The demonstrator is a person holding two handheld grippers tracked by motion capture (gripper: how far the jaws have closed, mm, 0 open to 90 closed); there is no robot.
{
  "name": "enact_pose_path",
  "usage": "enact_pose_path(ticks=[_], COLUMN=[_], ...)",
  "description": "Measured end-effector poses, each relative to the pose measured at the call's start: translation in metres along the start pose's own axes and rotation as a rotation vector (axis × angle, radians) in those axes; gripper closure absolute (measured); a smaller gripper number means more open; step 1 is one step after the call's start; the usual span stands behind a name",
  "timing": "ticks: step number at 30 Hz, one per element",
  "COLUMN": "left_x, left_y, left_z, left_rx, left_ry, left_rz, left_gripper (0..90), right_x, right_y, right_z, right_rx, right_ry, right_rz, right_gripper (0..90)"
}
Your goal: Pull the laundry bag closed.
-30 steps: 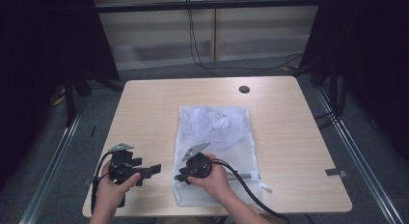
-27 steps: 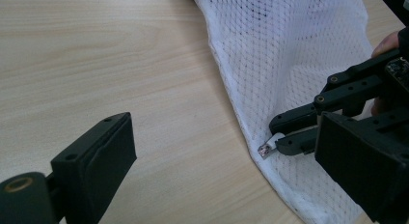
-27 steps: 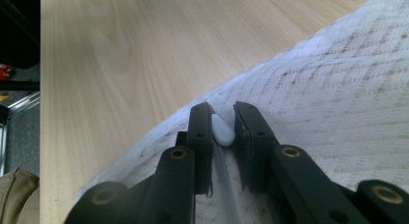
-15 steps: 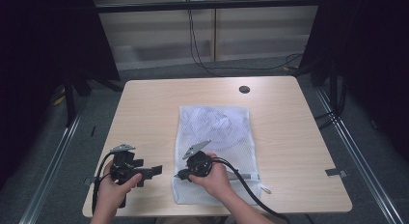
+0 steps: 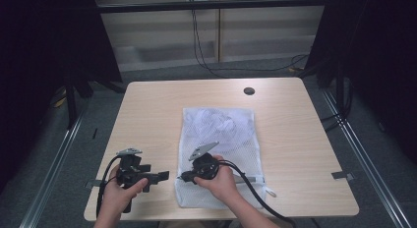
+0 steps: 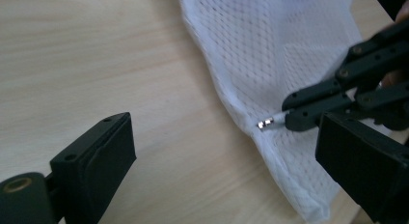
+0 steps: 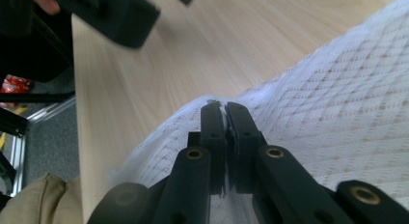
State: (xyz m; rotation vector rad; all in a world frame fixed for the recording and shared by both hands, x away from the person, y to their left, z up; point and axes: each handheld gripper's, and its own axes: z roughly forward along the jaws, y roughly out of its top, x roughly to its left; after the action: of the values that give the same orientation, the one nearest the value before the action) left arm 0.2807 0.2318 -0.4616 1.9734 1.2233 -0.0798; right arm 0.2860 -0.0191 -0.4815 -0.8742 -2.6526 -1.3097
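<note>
Inside, the white mesh bag (image 5: 223,139) on the table (image 5: 152,115) holds crumpled white fabric (image 5: 219,124).

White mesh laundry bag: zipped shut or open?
Cannot tell. The white mesh laundry bag lies flat on the wooden table; the right gripper is shut on its metal zipper pull at the edge.

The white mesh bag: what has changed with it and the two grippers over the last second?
The right gripper has just closed its jaws, pinching the zipper pull at the left edge of the white mesh bag. The left gripper stayed open beside the bag, and the bag itself lies on the table as before.
</note>
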Motion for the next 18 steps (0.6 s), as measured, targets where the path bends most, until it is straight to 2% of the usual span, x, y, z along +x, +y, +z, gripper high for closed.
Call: enact_pose_path(ticks=[1, 2, 3, 4, 5, 7, 8, 9, 10, 15, 18], left_x=[-0.001, -0.004, -0.004, -0.005, -0.006, -0.007, -0.010, -0.010, -0.012, -0.013, -0.014], left_y=[0.000, -0.002, -0.002, -0.002, -0.002, -0.002, -0.001, -0.001, 0.000, 0.000, 0.000], left_z=[0.003, 0.008, 0.008, 0.011, 0.015, 0.016, 0.019, 0.019, 0.022, 0.027, 0.030], left_rx=[0.017, 0.039, 0.039, 0.049, 0.048, 0.050, 0.048, 0.048, 0.047, 0.068, 0.080], left_ry=[-0.015, -0.053, -0.053, -0.072, -0.086, -0.096, -0.126, -0.126, -0.145, -0.151, -0.153], left_rz=[0.012, 0.024, 0.024, 0.031, 0.044, 0.043, 0.042, 0.042, 0.038, 0.029, 0.028], left_gripper=[6.2, 5.1, 4.6, 3.7, 3.7, 3.5, 3.5, 3.5, 3.6, 4.9, 9.8], right_x=[0.000, 0.001, 0.001, 0.000, 0.000, 0.000, 0.000, 0.000, -0.001, -0.001, -0.002], right_y=[0.000, 0.001, 0.001, 0.001, 0.001, 0.002, 0.002, 0.002, 0.002, 0.002, 0.001], right_z=[-0.002, -0.006, -0.006, -0.009, -0.010, -0.011, -0.014, -0.014, -0.015, -0.019, -0.021], right_rx=[-0.003, -0.015, -0.015, -0.030, -0.033, -0.044, -0.060, -0.060, -0.064, -0.079, -0.096], right_ry=[-0.001, 0.004, 0.004, 0.009, 0.011, 0.015, 0.015, 0.015, 0.018, 0.019, 0.026], right_rz=[-0.001, -0.004, -0.004, -0.008, -0.006, -0.003, -0.006, -0.006, -0.010, -0.003, -0.002], right_gripper=[86.9, 86.9, 86.9, 86.9, 86.9, 86.9, 86.9, 86.9, 86.9, 86.9, 86.9])
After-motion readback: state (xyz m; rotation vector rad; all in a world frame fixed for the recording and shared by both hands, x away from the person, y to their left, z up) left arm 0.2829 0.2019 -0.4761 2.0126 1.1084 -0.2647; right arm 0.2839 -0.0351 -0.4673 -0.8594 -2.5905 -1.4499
